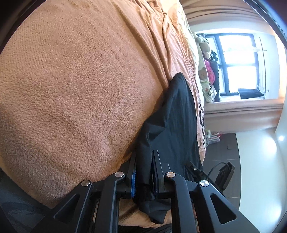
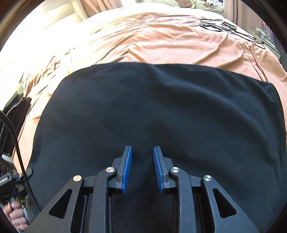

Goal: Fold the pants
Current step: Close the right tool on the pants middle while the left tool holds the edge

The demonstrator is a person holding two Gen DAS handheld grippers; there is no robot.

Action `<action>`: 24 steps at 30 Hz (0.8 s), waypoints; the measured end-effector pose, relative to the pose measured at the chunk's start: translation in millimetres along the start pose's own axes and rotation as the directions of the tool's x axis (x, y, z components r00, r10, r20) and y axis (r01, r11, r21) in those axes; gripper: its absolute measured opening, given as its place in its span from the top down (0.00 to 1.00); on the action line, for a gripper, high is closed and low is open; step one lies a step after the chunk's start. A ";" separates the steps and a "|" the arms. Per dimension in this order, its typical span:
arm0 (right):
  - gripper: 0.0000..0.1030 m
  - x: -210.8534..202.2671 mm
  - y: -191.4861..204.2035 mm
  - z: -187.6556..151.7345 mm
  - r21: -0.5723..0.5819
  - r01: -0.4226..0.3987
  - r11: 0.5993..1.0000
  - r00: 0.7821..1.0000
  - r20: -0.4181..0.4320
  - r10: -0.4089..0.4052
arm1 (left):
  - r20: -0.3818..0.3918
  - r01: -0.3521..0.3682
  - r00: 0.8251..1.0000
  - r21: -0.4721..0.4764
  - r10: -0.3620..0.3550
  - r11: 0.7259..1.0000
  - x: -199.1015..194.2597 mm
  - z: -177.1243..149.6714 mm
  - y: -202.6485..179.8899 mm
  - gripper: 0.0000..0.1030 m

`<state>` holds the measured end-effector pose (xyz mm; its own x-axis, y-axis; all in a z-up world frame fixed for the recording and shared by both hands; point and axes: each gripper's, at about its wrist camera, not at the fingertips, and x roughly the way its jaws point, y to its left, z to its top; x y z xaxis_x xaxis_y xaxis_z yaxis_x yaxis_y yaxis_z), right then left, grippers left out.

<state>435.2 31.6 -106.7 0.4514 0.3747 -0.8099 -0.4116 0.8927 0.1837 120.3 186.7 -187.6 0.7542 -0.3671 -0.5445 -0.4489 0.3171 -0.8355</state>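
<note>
- The black pants (image 2: 157, 114) lie spread flat across the near part of the bed, on the orange-brown blanket (image 2: 161, 46); in my right wrist view they fill most of the middle, their far edge a fairly straight line with low ripples behind it.
- My left gripper (image 1: 144, 172) is clamped on a bunched fold of that black cloth at one edge of the garment; the fabric is pinched between the blue pads (image 1: 133, 181) and hangs below them.
- My right gripper (image 2: 142, 168) sits low over the near middle of the pants, its jaws only narrowly apart; black cloth shows in the gap, but I cannot tell whether the blue pads (image 2: 127, 170) press on it.
- In the left wrist view the fleecy blanket swells up beside the pinched fold and hides much of the bed.
- At the bed's far right lies a tangle of black cables (image 2: 231, 29) with a small dark device, well apart from the pants.
- A printed pillow (image 2: 200, 4) and soft toys (image 1: 204, 47) sit at the head of the bed, below a bright window (image 1: 236, 62).
- At the left edge of my right view a hand (image 2: 15, 213) grips a handle, with a black cable (image 2: 16, 143) arcing above it.
</note>
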 end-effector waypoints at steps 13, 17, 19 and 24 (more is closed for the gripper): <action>0.78 32.2 -11.1 51.2 0.034 0.013 0.999 1.000 0.007 -0.013 | 0.024 -0.016 1.000 -0.021 0.016 1.000 -0.9 -2.9 -0.6 0.86; 0.81 41.0 -14.9 60.5 0.044 0.018 0.999 1.000 0.009 -0.019 | 0.040 -0.011 0.999 -0.028 0.012 1.000 -3.8 -6.5 1.8 0.90; 0.81 44.7 -15.5 63.5 0.049 0.022 0.999 1.000 0.010 -0.023 | 0.038 -0.010 0.999 -0.025 0.011 1.000 -4.9 -8.9 3.4 0.92; 0.81 48.0 -13.7 67.0 0.061 0.027 0.998 1.000 0.004 -0.027 | 0.037 0.000 0.999 -0.016 0.000 1.000 -6.4 -8.9 2.6 0.92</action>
<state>515.5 54.0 -110.7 0.4656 0.3517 -0.8121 -0.3504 0.9159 0.1957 110.0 182.0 -187.0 0.7711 -0.3348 -0.5416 -0.4563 0.3027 -0.8368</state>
